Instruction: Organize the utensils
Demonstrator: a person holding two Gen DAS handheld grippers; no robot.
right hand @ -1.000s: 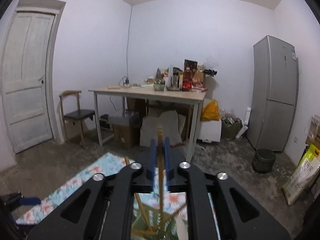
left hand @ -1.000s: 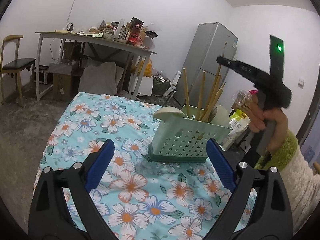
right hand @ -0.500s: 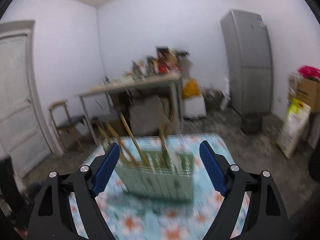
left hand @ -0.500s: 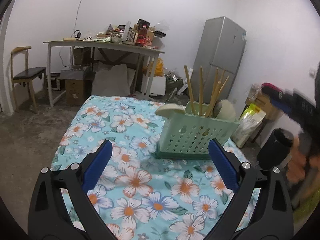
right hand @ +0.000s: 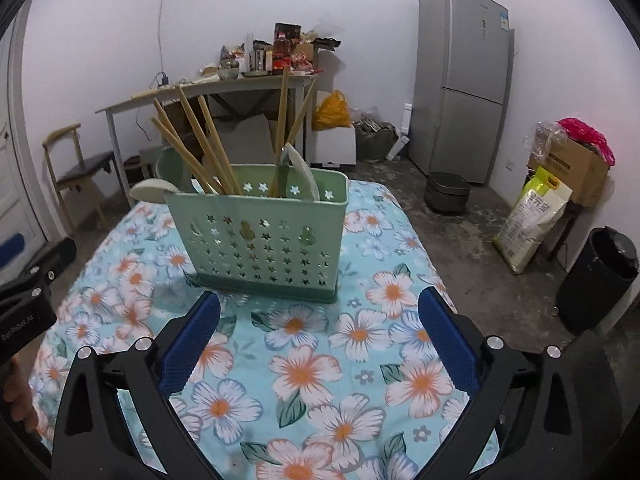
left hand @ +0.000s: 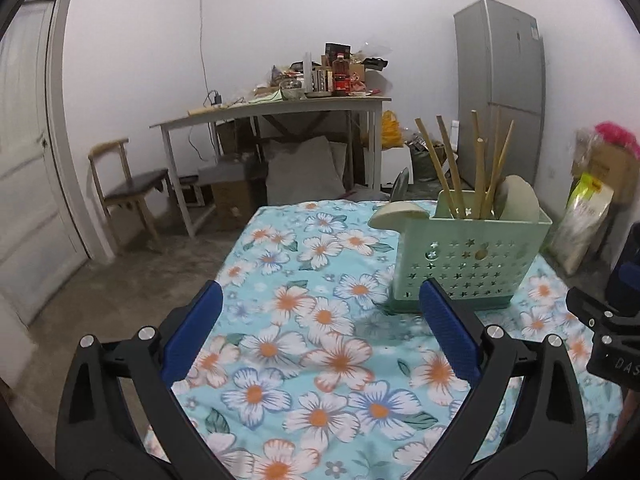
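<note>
Both wrist cameras sit low over the near edge of the table [left hand: 320,380], looking along their blue jaws toward the far edge. The left view stands left of the green utensil basket [left hand: 468,256], the right view nearly straight before it [right hand: 256,236], perhaps slightly nearer. Both share the basket, far desk [right hand: 208,92] and fridge [right hand: 464,80].

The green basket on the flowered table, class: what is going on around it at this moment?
A person holds a gripper in each hand, and both are empty with jaws wide open: the left gripper and the right gripper hover over the flowered tablecloth. The green basket stands upright on it, already holding the chopsticks and spoons. Nothing is being gripped.
</note>
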